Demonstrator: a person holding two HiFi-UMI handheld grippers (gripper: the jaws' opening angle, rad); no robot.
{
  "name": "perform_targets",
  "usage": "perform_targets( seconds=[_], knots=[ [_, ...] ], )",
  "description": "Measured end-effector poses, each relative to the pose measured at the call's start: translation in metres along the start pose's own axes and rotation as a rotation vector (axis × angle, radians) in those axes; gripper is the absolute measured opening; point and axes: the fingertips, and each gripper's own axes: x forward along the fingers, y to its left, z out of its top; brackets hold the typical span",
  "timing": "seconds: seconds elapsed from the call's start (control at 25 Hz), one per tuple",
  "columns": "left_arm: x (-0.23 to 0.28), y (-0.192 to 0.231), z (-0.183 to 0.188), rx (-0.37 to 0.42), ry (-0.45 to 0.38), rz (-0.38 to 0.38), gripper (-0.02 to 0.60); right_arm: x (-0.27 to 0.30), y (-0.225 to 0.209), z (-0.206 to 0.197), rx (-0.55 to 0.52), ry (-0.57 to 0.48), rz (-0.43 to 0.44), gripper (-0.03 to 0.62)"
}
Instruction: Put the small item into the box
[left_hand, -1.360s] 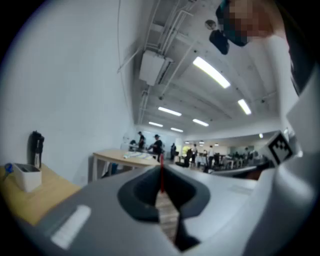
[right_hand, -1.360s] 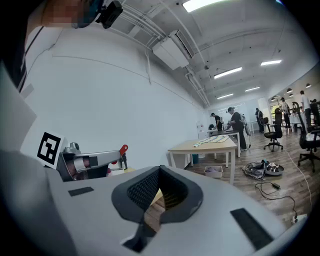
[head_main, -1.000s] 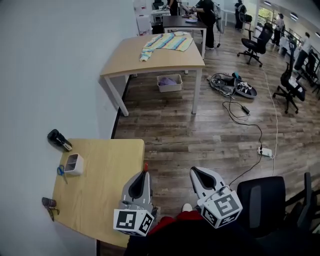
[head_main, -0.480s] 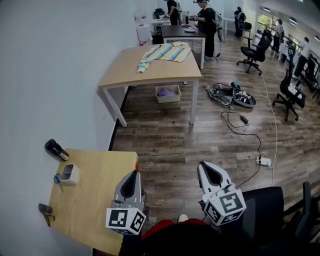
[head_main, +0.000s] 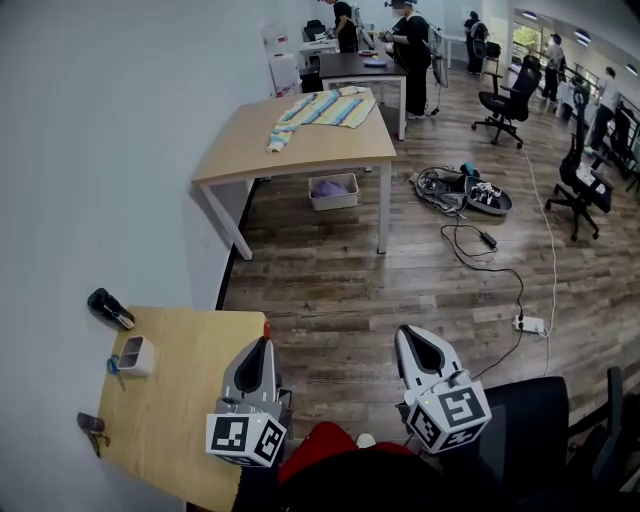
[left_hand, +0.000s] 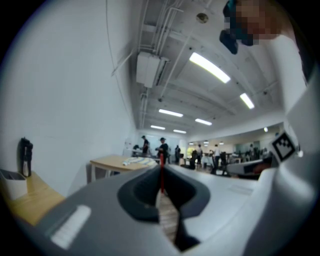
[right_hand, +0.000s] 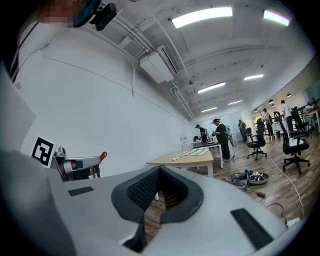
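- While you hold both tools low in the frame, your left hand-held gripper (head_main: 263, 343) has its jaws pinched on a thin small red item (head_main: 266, 327), right over the right edge of the table (head_main: 190, 400).
- Your right hand-held gripper (head_main: 405, 333) sits at lower centre, jaws together with nothing between them, above the wooden floor (head_main: 330, 290).
- The white box (head_main: 135, 355) stands at the table's left side, well apart from the red item.
- A black object (head_main: 110, 308) lies just above the box in the frame.
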Motion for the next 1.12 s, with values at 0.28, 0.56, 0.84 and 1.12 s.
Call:
perform_targets(
  seconds=[0.28, 0.56, 0.84, 1.12],
  knots=[
    [0.021, 0.006, -0.007, -0.005, 0.014, 0.000, 0.014, 0.027, 0.003, -0.004, -0.002, 0.015, 0.034, 0.008],
    [0.059, 0.034, -0.020, -0.038, 0.025, 0.014, 0.014, 0.083, 0.004, -0.005, -0.021, 0.042, 0.068, 0.008],
    [0.108, 0.076, -0.032, -0.063, 0.051, 0.043, 0.014, 0.161, 0.004, -0.010, -0.016, 0.093, 0.118, 0.008],
    [0.141, 0.120, -0.042, -0.088, 0.078, 0.100, 0.014, 0.235, 0.019, -0.021, -0.020, 0.154, 0.209, 0.008]
  ],
)
